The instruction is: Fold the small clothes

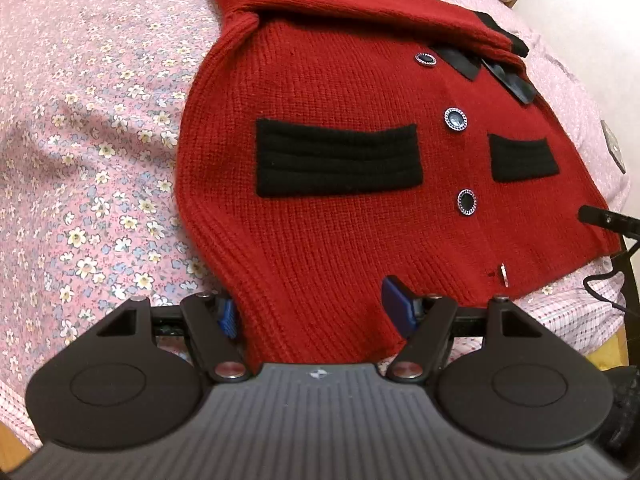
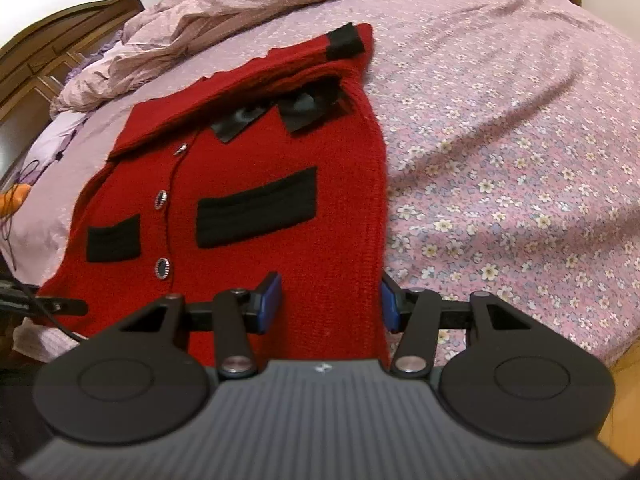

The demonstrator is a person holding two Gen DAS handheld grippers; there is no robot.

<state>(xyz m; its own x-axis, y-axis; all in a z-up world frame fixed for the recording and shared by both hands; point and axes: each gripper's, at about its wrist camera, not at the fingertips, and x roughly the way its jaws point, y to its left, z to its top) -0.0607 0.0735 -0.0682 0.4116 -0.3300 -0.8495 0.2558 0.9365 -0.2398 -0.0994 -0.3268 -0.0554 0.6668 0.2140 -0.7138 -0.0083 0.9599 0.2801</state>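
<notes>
A small red knit cardigan [image 1: 340, 92] with black pockets, black collar and round buttons lies flat on the bed, its sleeves folded across the top. It also shows in the right wrist view [image 2: 248, 152]. My left gripper [image 1: 316, 312] is open, its blue pads [image 1: 396, 304] straddling the hem's left corner, which lies between the jaws. My right gripper [image 2: 330, 300] is open too, its blue pads [image 2: 270, 294] straddling the hem's right corner. The other gripper's tip shows at the hem's far side in each view [image 1: 608, 220].
The bed is covered by a pink floral sheet [image 1: 88, 128]. A crumpled pink duvet [image 2: 168, 40] lies at the head, by a dark wooden headboard [image 2: 52, 48]. A black cable [image 1: 608, 280] hangs at the bed's near edge.
</notes>
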